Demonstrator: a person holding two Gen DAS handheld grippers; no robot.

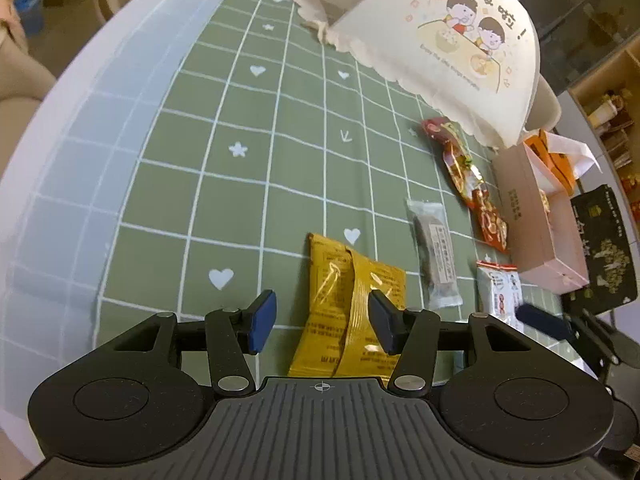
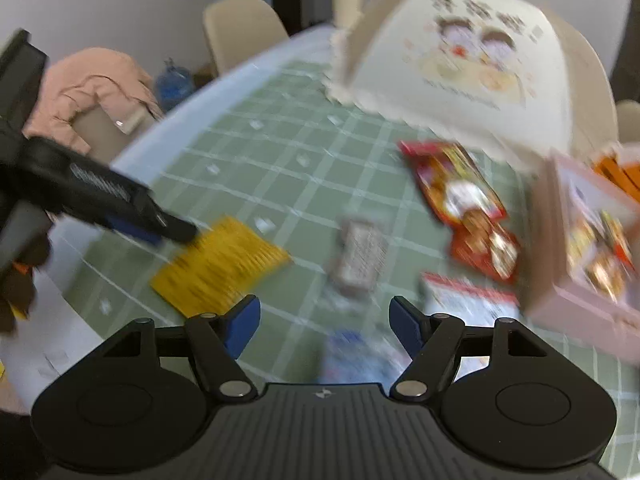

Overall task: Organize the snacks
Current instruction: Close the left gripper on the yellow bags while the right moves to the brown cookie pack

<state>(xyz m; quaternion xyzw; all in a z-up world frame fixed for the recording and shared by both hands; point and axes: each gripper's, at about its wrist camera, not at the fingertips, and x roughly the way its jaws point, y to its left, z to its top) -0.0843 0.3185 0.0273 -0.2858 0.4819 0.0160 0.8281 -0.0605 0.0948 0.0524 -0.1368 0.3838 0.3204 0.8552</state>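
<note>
The yellow packet lies just ahead of the left tongs, lengthwise between spread jaws; right tongs gape empty.

The whole right wrist view is smeared by motion blur: print on the yellow snack packet and grey wrapped bar is unreadable. A blue-white packet is half hidden behind the right gripper body.
</note>
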